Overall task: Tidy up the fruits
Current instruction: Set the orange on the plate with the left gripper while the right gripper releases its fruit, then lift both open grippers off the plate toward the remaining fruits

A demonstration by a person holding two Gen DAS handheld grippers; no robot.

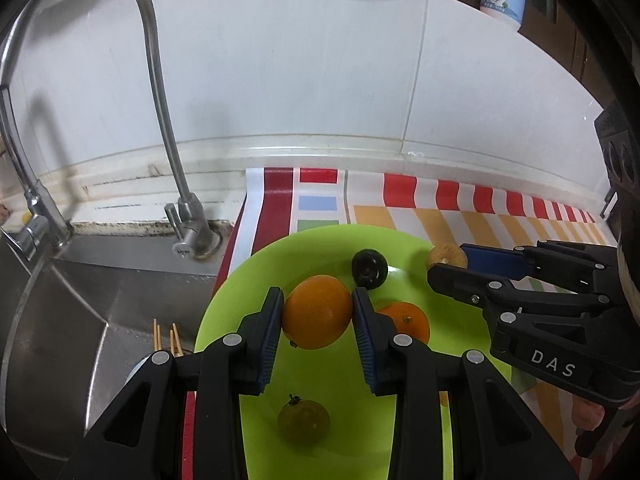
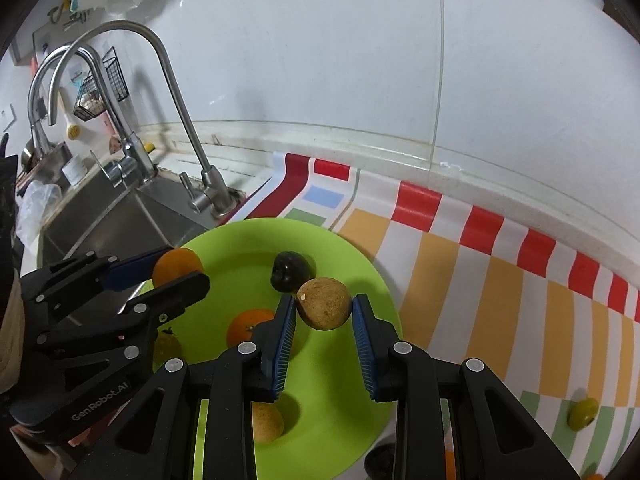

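A lime-green plate (image 1: 248, 276) (image 2: 352, 264) lies on the striped mat beside the sink. My left gripper (image 1: 318, 300) (image 2: 182, 270) is shut on a large orange (image 1: 318, 316) (image 2: 176, 264), held just above the plate's left side. My right gripper (image 2: 324, 304) (image 1: 446, 261) is shut on a round tan fruit (image 2: 325, 308) (image 1: 448, 256) over the plate's right part. Resting on the plate are a dark fruit (image 1: 369, 269) (image 2: 290, 271), a smaller orange (image 1: 408, 320) (image 2: 246, 326), a greenish-yellow fruit (image 1: 304, 420) (image 2: 166, 344) and another tan fruit (image 2: 266, 420), which my fingers partly hide.
A steel sink (image 1: 80, 312) with two curved faucets (image 1: 160, 92) (image 2: 44, 92) borders the mat (image 2: 480, 280) on the left. A white tiled wall (image 1: 320, 60) rises behind. A small yellow-green fruit (image 2: 583, 413) lies on the mat at the right. Chopsticks (image 1: 168, 338) rest by the sink.
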